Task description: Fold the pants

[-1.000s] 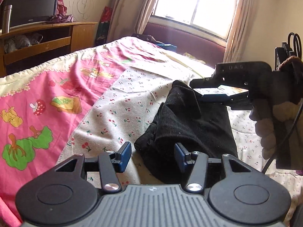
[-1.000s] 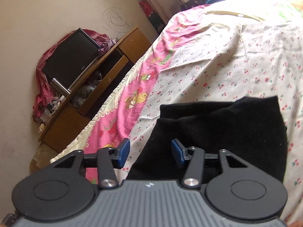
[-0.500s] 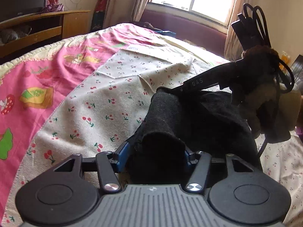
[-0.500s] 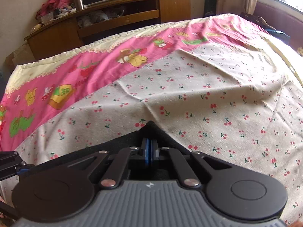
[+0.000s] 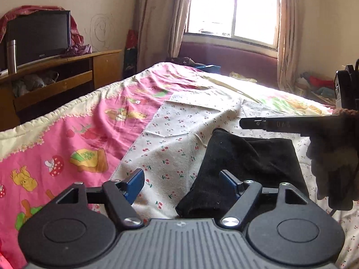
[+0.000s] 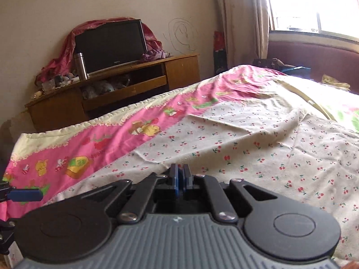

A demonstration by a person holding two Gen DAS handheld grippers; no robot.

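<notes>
Left wrist view: bed wide open to the left and far side; bed edge runs along the left by the TV stand. Left tool spread and opening; near corner of the pants just inside its right pad, not pinched. Right tool comes in from the right, over the pants. Pants: black, folded bundle, near right on the cherry sheet.

Right wrist view: clear sheet ahead, stand beyond the bed's left edge. Right tool nearly pressed together, opening slightly; can't tell if cloth is pinched. Left tool's pad at far left.
</notes>
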